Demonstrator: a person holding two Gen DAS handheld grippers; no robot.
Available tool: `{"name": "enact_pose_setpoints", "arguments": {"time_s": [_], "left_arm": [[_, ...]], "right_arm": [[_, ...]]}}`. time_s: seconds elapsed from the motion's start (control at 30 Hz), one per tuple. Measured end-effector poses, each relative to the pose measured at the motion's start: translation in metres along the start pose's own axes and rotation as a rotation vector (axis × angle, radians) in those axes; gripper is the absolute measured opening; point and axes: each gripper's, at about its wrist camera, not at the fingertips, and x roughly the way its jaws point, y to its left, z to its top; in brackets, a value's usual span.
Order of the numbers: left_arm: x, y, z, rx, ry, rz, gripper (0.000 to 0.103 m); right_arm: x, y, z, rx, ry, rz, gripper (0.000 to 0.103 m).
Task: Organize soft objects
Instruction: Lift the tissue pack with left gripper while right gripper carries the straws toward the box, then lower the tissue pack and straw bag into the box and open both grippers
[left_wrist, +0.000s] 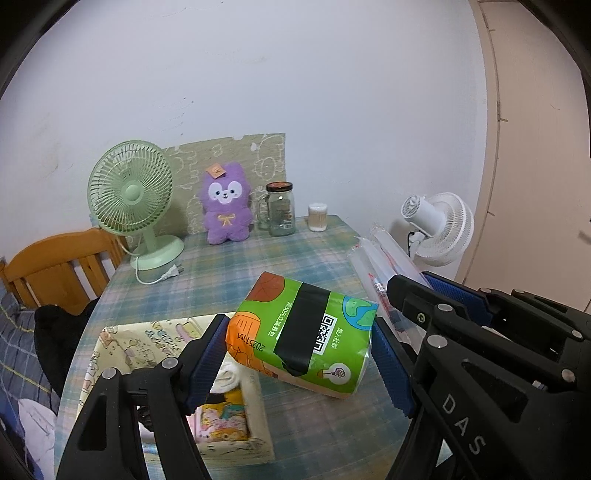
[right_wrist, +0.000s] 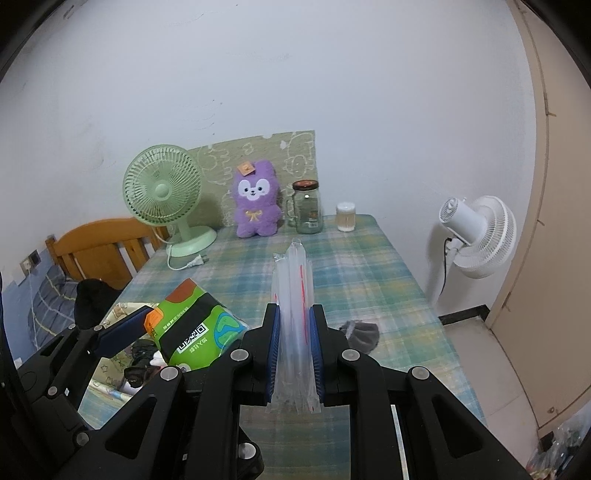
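Note:
A green and orange tissue pack (left_wrist: 303, 332) with a black band hangs above the table, and my left gripper (left_wrist: 301, 328) is shut on it, a blue pad pressing each end. Below it to the left stands a cream cartoon-print fabric box (left_wrist: 110, 347) holding rolled cloths. My right gripper (right_wrist: 294, 314) is shut on an upright bundle of clear plastic bags (right_wrist: 293, 280) with red lines. In the left wrist view this bundle (left_wrist: 373, 254) is just right of the pack. A purple plush toy (right_wrist: 255, 199) stands at the back. A small grey cloth (right_wrist: 360, 332) lies right of my right gripper.
On the plaid table (right_wrist: 351, 266) the back row holds a green desk fan (right_wrist: 162, 192) with a loose cord, a glass jar (right_wrist: 308, 208) and a cotton swab tub (right_wrist: 346, 216). A white fan (right_wrist: 476, 236) stands off the right edge. A wooden bed frame (right_wrist: 99, 243) borders the left.

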Motion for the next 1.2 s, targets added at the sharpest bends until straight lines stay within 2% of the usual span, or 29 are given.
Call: {"name": "enact_pose_setpoints", "arguments": {"time_s": [0.8,1.2], "left_arm": [[0.011,0.082,-0.02,-0.066,0.057,0.109,0.077],[0.018,0.121,-0.036,-0.099,0.095,0.154,0.077]], "right_arm": [[0.044,0.081,-0.006,-0.057,0.059,0.126,0.019],[0.064,0.12,-0.014,-0.12,0.109,0.152,0.019]]}}
